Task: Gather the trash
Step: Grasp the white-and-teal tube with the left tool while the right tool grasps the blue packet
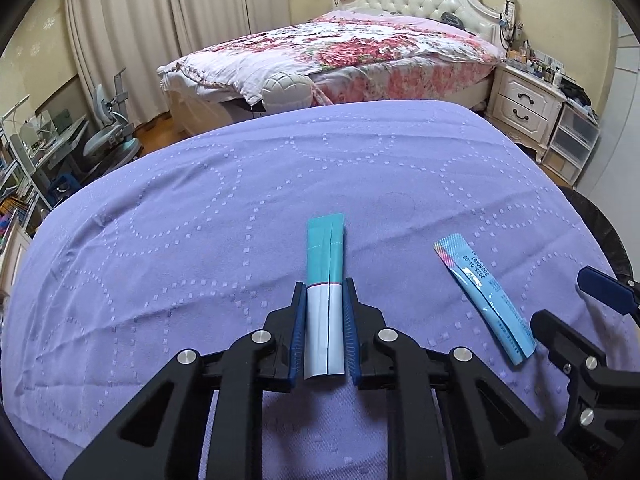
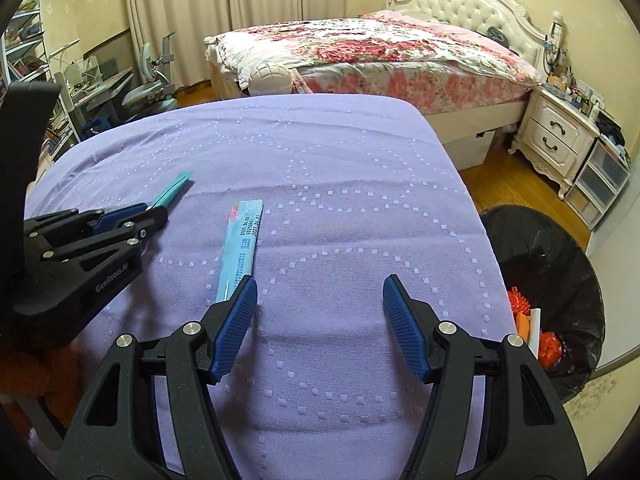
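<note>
A teal and white sachet [image 1: 325, 252] lies lengthwise on the purple cloth [image 1: 240, 184], and my left gripper [image 1: 324, 286] is shut on its white near half. From the right wrist view the teal end [image 2: 173, 189] pokes out past the left gripper [image 2: 156, 213]. A light blue sachet [image 1: 486, 300] lies flat to the right, free. My right gripper [image 2: 320, 280] stands open over bare cloth [image 2: 340, 160]. Its left fingertip [image 2: 245, 292] covers the near end of the light blue sachet [image 2: 241, 246], which lies outside the jaws.
A bin lined with a black bag [image 2: 560, 240] stands on the floor at the table's right edge, with orange and white scraps inside. Beyond the table are a bed with a floral quilt [image 2: 380, 52], a white nightstand [image 2: 560, 136] and a desk with a chair [image 2: 148, 88].
</note>
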